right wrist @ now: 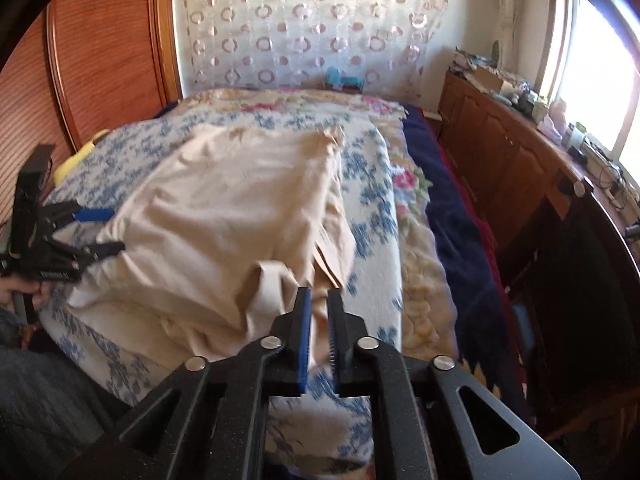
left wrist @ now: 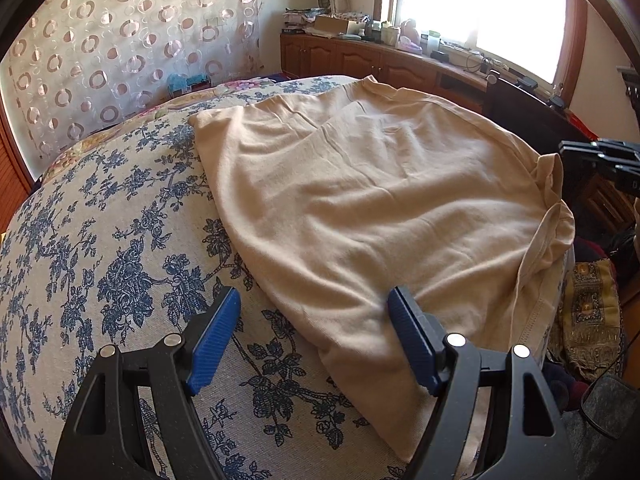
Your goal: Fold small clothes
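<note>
Your left tongs (left wrist: 314,338) are spread wide and hold nothing: one blue pad sits on the bare bedspread (left wrist: 100,248), the other rests on the near edge of the shirt (left wrist: 360,200). Your right tongs (right wrist: 319,334) are nearly closed, with a narrow gap between the pads; a fold of beige cloth lies just ahead of the tips, but you cannot tell whether any of it is pinched. The shirt lies spread flat on the blue-flowered bedspread, its far hem well away from both tongs, one edge bunched near the bed's side. Beyond the bedspread are a flowered blanket (right wrist: 416,216) and a dark blue cover (right wrist: 452,208). Farther off stand a wooden cabinet (left wrist: 360,60) loaded with clutter under a bright window (left wrist: 480,4), and a curtain (left wrist: 120,40) patterned with rings.
</note>
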Available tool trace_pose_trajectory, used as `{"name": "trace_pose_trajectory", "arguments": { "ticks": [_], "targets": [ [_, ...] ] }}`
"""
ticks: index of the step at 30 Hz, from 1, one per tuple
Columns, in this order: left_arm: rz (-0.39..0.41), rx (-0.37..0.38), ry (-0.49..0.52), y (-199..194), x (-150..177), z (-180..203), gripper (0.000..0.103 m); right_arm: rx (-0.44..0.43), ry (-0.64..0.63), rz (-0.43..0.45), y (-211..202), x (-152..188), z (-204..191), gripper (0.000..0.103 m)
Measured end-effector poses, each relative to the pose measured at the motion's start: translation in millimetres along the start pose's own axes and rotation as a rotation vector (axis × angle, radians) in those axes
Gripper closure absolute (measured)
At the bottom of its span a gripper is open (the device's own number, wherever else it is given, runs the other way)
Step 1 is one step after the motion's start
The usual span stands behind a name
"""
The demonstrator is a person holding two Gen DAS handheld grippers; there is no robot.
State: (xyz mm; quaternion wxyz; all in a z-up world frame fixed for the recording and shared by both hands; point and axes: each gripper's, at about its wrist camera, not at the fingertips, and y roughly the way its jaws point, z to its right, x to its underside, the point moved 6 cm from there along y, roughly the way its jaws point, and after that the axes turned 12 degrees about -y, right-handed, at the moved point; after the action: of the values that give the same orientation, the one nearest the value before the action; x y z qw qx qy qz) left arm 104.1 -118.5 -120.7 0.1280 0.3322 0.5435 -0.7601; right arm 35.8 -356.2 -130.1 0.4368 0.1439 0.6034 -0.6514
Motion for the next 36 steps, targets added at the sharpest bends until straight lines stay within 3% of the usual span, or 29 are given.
{"name": "trace_pose_trajectory", "arguments": {
  "ticks": [10, 12, 24, 28, 29, 31, 32, 33, 36],
  "targets": [
    [-0.002, 0.003, -0.003, 0.6, 0.4, -0.5, 0.026, -0.013, -0.083, -0.043, 30.5, -9.5, -28.0, 0.077],
    [-0.002, 0.003, -0.003, 0.7, 0.2, -0.3, 0.026, -0.015, -0.094, -0.057, 30.0, -6.2, -24.5, 0.097],
    [0.015, 0.017, 0.001, -12.8, 0.1, -0.1, 0.026, 0.004, -0.085, -0.121, 8.9, 22.7, 6.0, 0.101],
    [0.018, 0.043, -0.001, -27.9, 1.9, 2.0, 0.026, -0.002, -0.035, -0.080, 7.6, 15.0, 9.7, 0.101],
    [0.016, 0.047, 0.000, -30.5, 3.5, 2.2, 0.026, -0.011, -0.020, -0.055, 5.6, 11.8, 10.3, 0.099],
    [0.007, 0.050, 0.001, -32.8, 7.6, 2.7, 0.026, 0.006, 0.000, -0.021, 1.7, 6.9, 11.4, 0.080],
    [0.005, 0.049, -0.002, -33.2, 9.4, 2.4, 0.026, 0.008, 0.007, -0.003, 0.4, 4.9, 11.0, 0.062],
    [0.002, 0.050, -0.004, -33.3, 11.1, 2.0, 0.026, -0.003, 0.016, 0.014, -0.2, 3.3, 9.9, 0.056],
    [-0.014, 0.062, -0.018, -32.0, 17.0, -0.8, 0.026, -0.031, 0.038, 0.023, 9.1, 3.0, 5.8, 0.053]
  ]
}}
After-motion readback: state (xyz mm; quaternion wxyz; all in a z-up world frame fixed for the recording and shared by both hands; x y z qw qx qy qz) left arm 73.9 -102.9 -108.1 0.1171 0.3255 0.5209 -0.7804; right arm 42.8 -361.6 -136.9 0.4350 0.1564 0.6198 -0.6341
